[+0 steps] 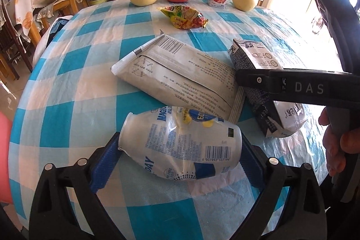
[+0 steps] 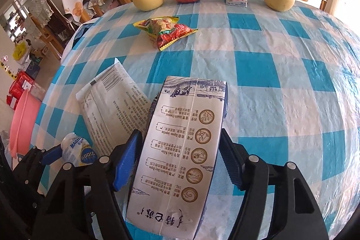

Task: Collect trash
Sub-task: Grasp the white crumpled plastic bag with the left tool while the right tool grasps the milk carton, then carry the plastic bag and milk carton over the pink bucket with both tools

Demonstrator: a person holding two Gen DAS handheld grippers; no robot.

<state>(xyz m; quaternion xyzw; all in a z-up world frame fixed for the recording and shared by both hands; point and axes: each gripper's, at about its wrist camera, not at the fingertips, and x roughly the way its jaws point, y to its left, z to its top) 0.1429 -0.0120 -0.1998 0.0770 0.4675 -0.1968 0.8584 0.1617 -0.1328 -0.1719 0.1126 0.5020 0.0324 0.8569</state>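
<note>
The round table with the blue-and-white checked plastic cloth (image 2: 281, 73) lies under both grippers. The flat grey paper pouch (image 1: 180, 75) rests ahead of the left gripper (image 1: 180, 154), beside the right. The right gripper (image 2: 180, 159) clamps the dark-blue-and-white milk carton (image 2: 182, 150) between its blue pads. The left gripper's pads bracket the crushed white plastic bottle (image 1: 180, 145), touching both ends.
</note>
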